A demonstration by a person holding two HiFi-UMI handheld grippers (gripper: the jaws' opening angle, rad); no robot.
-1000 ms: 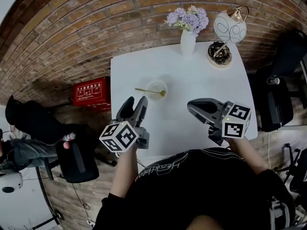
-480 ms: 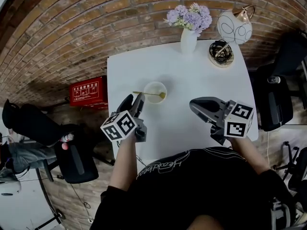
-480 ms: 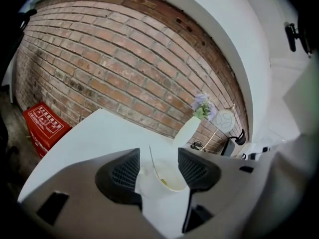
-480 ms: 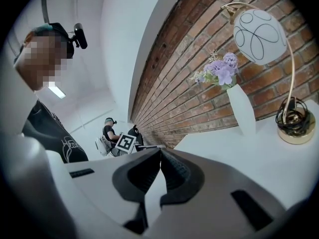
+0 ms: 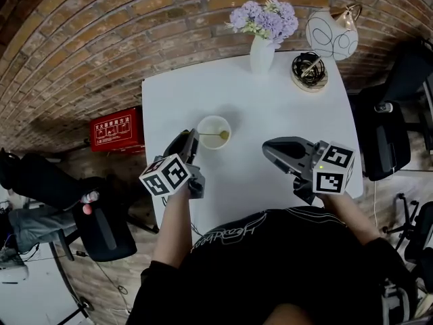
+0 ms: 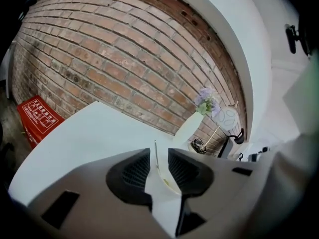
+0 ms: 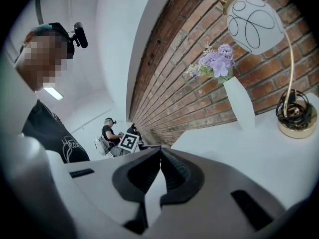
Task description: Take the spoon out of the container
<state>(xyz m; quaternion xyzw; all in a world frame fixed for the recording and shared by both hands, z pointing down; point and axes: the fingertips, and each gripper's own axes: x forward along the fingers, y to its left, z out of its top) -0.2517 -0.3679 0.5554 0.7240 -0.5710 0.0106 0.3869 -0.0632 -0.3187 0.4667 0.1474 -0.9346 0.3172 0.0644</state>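
Head view showed the container (image 5: pixel 214 118) on the white table (image 5: pixel 270 107), with the spoon (image 5: pixel 215 134) resting in it, its bowl at the container's right side and its thin handle reaching out past the container's left rim. Just left of the container, the left gripper (image 5: pixel 190 139) had its jaws about half open after just closing in, with the spoon handle standing between them and a gap on either side, so the pads were not yet pressing on it. To the right of the container and well apart from it, the right gripper (image 5: pixel 268 147) hovered with its jaws brought together on nothing.
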